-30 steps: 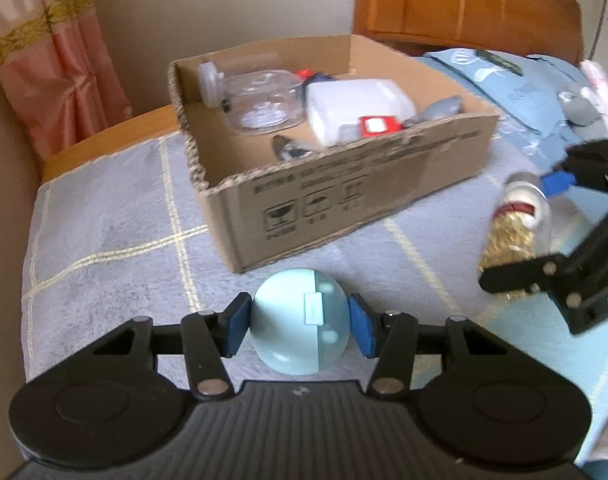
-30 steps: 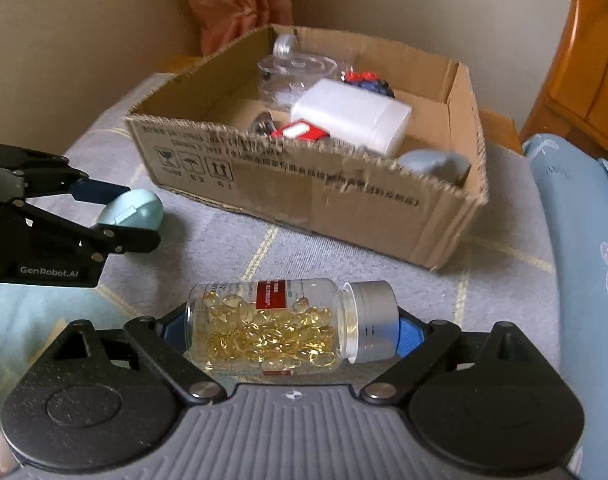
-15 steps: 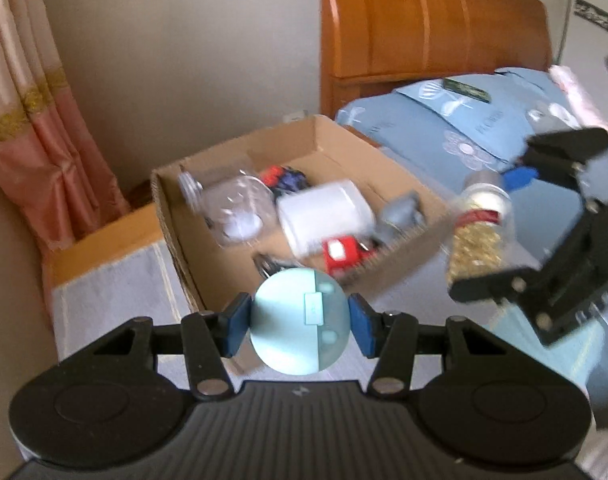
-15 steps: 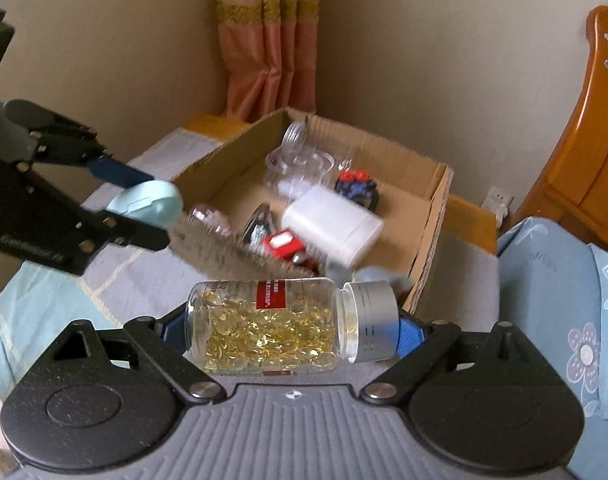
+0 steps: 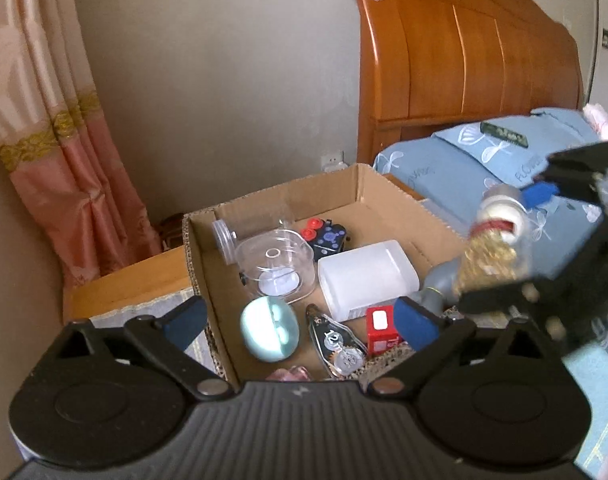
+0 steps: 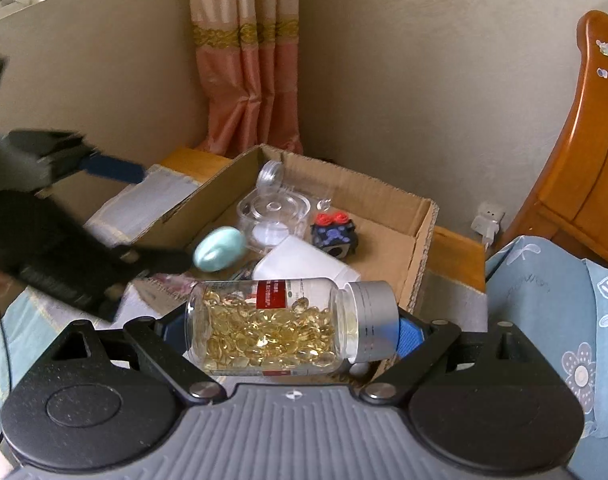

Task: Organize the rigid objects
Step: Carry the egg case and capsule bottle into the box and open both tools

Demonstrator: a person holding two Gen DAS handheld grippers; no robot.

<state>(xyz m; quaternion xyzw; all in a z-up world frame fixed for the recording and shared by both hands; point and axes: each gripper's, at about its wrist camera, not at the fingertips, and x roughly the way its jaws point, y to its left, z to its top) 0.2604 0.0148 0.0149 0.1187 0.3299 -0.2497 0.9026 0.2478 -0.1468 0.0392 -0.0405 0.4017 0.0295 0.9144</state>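
A pale blue egg-shaped case (image 5: pixel 268 328) is loose inside the open cardboard box (image 5: pixel 279 194), near its front left corner. My left gripper (image 5: pixel 299 320) hovers over it with its jaws opening wide, pads clear of the case. In the right wrist view the case (image 6: pixel 217 249) sits just past the left gripper (image 6: pixel 143 216). My right gripper (image 6: pixel 289 332) is shut on a clear bottle of yellow capsules (image 6: pixel 271 326) with a grey cap, held sideways above the near edge of the box (image 6: pixel 420 248). The left wrist view shows that bottle (image 5: pixel 492 256) at the right.
In the box lie a clear round container (image 5: pixel 277 268), a white plastic tub (image 5: pixel 368 276), a small red box (image 5: pixel 380 328), a black toy with red knobs (image 5: pixel 328 236) and a tape dispenser (image 5: pixel 336 344). A wooden headboard (image 5: pixel 464 60) and blue pillow (image 5: pixel 464 168) stand right; a curtain (image 5: pixel 43 160) hangs left.
My left gripper has opened and let go of the pale blue case, which now lies in the box. Both grippers have risen and moved over the box; the right still holds the bottle.
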